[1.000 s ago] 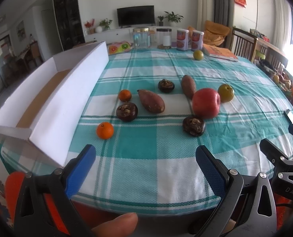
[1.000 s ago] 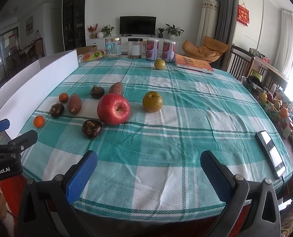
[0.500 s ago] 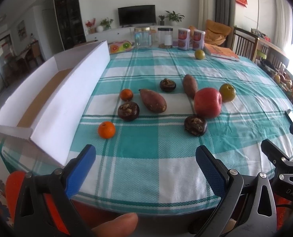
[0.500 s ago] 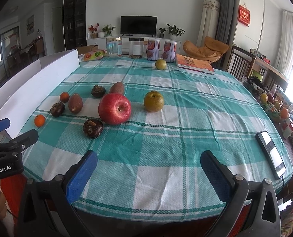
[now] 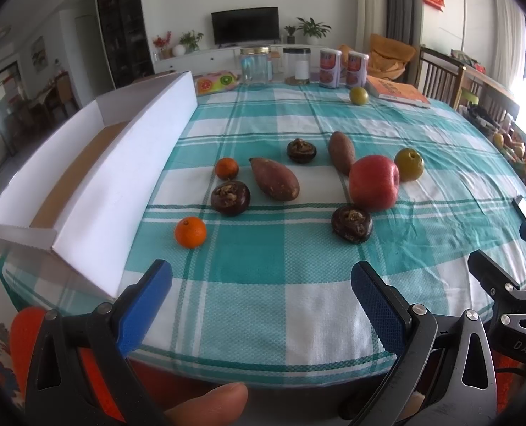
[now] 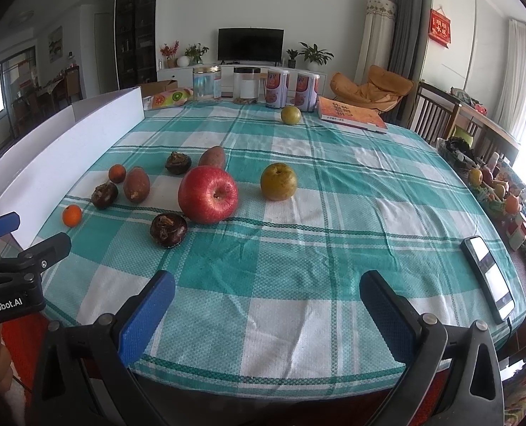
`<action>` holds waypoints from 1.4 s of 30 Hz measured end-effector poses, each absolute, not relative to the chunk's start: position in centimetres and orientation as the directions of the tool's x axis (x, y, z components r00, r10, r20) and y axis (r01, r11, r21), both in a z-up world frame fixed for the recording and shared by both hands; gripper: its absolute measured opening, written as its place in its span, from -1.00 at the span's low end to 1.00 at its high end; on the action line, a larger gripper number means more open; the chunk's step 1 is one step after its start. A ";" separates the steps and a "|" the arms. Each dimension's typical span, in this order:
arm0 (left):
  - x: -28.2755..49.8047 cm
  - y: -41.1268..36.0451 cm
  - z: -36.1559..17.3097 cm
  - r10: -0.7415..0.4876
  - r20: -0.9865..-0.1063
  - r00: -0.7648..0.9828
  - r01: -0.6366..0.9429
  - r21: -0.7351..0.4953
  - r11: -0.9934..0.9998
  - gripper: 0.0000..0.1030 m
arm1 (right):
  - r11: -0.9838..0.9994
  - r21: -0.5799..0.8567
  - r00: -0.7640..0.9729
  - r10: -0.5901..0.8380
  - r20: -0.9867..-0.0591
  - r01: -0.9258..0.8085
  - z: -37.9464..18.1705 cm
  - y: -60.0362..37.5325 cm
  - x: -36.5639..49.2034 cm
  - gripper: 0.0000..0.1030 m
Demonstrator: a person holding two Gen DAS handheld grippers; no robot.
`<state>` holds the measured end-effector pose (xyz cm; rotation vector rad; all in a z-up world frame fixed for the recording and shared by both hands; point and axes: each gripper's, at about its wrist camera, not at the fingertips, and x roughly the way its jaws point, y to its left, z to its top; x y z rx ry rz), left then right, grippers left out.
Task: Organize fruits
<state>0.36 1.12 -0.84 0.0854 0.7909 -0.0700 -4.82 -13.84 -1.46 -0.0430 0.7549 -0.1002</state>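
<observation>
Right now the left tool (image 5: 261,296) and right tool (image 6: 267,306) both hang spread and empty over the counter's near edge. Nearest the left tool, ahead and leftward, sits a small orange (image 5: 190,232), just beside the long white box (image 5: 121,177) along the left edge, with clear cloth between
</observation>
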 end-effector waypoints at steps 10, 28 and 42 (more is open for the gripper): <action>0.4 1.1 -0.8 -0.031 -0.712 0.701 0.095 0.050 0.994 0.97 | 0.994 -0.075 0.724 -0.106 -0.682 0.075 -1.5 -13.8 -4.8 1.00; 0.5 1.1 -1.3 -0.031 -0.725 0.688 0.098 0.051 0.994 0.97 | 0.995 -0.070 0.723 -0.102 -0.683 0.074 -1.6 -13.7 -4.8 1.00; 1.6 1.8 -2.9 -0.063 -0.789 0.611 0.097 -0.004 0.995 0.97 | 0.995 -0.075 0.716 -0.103 -0.691 0.071 -1.9 -13.9 -4.7 1.00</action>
